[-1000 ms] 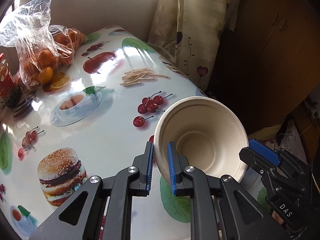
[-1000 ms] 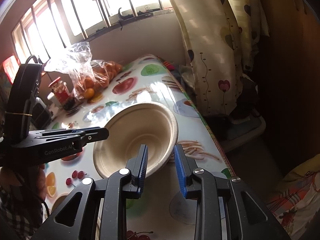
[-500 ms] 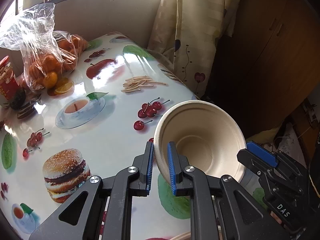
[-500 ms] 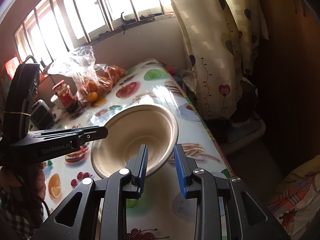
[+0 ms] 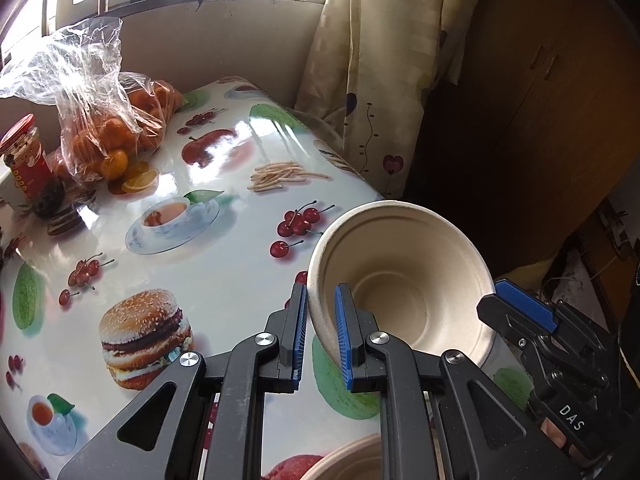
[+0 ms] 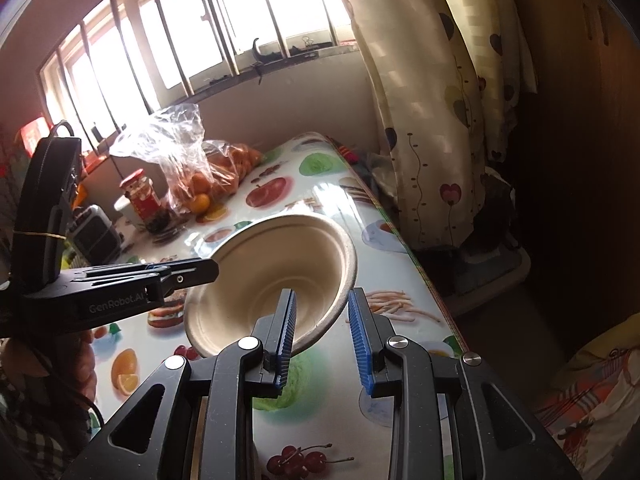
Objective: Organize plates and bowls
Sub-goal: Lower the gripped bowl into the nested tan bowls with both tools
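Observation:
A beige paper bowl is held tilted above the table's right edge. My left gripper is shut on its near-left rim. In the right wrist view the same bowl shows, with the left gripper clamped on its left rim. My right gripper is open, its jaws astride the bowl's near rim without pinching it. It also shows in the left wrist view at the bowl's right side. Another beige dish's rim lies at the bottom.
The table has a glossy food-print cloth. A plastic bag of oranges and a red-lidded jar stand at the back left. A curtain and a dark wooden cabinet are to the right.
The bowl has been carried a little up and back from the table with both grippers alongside. The right gripper's jaws have opened wider around the rim.

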Motion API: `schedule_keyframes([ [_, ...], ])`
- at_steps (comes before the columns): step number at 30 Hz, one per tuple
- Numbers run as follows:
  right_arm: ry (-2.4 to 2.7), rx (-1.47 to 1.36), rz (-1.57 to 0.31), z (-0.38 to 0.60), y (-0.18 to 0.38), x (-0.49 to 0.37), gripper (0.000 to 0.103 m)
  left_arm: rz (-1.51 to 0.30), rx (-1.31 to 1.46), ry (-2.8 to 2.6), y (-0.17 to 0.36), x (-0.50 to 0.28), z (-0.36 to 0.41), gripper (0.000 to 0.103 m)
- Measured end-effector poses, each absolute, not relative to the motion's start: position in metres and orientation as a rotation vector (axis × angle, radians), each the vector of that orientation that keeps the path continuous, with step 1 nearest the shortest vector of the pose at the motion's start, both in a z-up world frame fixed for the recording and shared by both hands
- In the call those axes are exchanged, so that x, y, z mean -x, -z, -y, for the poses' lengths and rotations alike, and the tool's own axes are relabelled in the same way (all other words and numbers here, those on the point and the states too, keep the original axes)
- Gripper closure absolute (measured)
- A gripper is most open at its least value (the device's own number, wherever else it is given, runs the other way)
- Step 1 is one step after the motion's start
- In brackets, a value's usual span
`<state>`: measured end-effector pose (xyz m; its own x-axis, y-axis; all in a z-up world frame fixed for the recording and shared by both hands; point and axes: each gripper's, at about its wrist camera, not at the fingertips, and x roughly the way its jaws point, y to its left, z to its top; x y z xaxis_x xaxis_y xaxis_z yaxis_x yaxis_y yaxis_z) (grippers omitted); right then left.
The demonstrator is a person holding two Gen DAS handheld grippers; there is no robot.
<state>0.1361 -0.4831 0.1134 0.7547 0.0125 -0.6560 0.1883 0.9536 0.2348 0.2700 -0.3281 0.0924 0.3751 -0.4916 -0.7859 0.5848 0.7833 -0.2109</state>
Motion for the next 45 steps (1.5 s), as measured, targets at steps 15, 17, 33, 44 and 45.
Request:
schedule_keyframes([
  [15,0.084,-0.287,-0.671,0.461,-0.131,-0.107,0.077,-0.925,-0.09,0.695,-0.112,-0.243,0.305,0.088],
  [17,0.082,-0.287,-0.669,0.458,-0.133,-0.103,0.077,-0.921,-0.089,0.696,-0.114,-0.239,0.302,0.088],
  [33,0.073,-0.274,-0.638,0.431,-0.142,-0.07,0.077,-0.891,-0.071,0.699,-0.121,-0.208,0.274,0.088],
  [44,0.066,-0.279,-0.635,0.416,-0.14,-0.052,0.077,-0.883,-0.068,0.694,-0.121,-0.188,0.259,0.088],
  [45,0.067,-0.28,-0.634,0.414,-0.139,-0.05,0.077,-0.883,-0.064,0.695,-0.12,-0.187,0.258,0.088],
])
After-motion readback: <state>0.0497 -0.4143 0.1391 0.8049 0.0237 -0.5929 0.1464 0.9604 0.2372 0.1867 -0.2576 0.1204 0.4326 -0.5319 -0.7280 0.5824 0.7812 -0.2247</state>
